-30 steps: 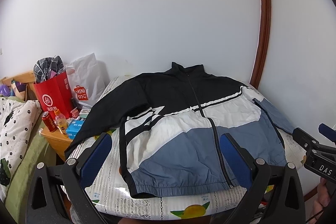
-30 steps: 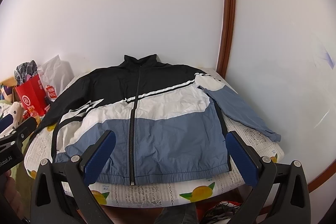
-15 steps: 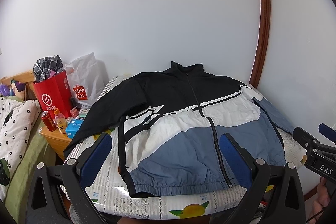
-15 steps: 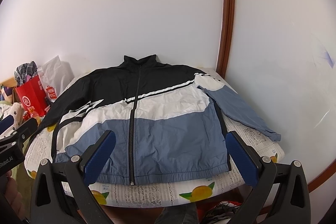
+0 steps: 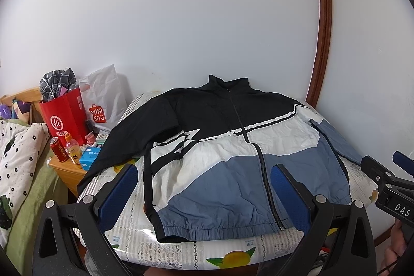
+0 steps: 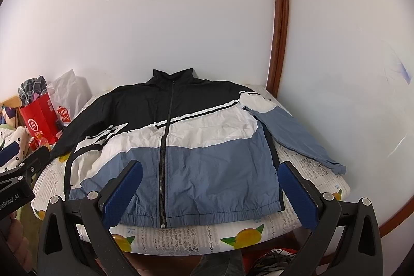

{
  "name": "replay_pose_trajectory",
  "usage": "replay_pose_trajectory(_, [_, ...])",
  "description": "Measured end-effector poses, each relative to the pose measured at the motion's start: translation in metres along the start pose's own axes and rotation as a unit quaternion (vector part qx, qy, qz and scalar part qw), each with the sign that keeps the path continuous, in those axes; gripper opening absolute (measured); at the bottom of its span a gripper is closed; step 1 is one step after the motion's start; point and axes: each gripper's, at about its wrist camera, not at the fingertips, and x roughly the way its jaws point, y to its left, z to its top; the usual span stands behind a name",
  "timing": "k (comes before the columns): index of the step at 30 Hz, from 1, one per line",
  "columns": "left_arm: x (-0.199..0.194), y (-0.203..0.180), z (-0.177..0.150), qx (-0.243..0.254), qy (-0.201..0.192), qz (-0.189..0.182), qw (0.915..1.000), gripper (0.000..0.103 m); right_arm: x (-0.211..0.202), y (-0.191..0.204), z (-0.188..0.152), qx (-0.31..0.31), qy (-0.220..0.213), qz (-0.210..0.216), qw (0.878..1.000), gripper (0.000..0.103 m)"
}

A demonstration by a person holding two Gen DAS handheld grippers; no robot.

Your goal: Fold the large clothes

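Note:
A zip-up jacket (image 5: 233, 154) in black, white and blue lies flat, front up, on a table, collar toward the wall; it also shows in the right wrist view (image 6: 181, 146). Its black sleeve (image 5: 116, 146) runs off to the left and its blue sleeve (image 6: 292, 136) to the right. My left gripper (image 5: 204, 188) is open and empty, above the jacket's hem on its left side. My right gripper (image 6: 211, 185) is open and empty, above the hem on its right side. Each gripper shows at the edge of the other's view.
The table (image 6: 318, 172) has a white cloth printed with lemons and stands against a white wall and a wooden door frame (image 6: 280, 17). At the left a nightstand (image 5: 67, 170) holds a red bag (image 5: 64, 118), a white bag, a can and a bottle. A bed (image 5: 18, 159) is at far left.
Both views have shifted very slightly; the jacket lies as before and both grippers stay open.

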Motion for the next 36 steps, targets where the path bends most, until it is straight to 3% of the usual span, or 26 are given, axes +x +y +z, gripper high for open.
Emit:
replay_pose_trajectory(26, [0.001, 0.004, 0.005, -0.01, 0.004, -0.005, 0.9999, 0.103, 0.004, -0.004, -0.001, 0.002, -0.002, -0.006, 1.0, 0.103])
replay_pose_trajectory(36, [0.037, 0.032, 0.009, -0.03, 0.024, -0.007, 0.9992, 0.103, 0.034, 0.001, -0.002, -0.007, 0.013, -0.014, 1.0, 0.103])
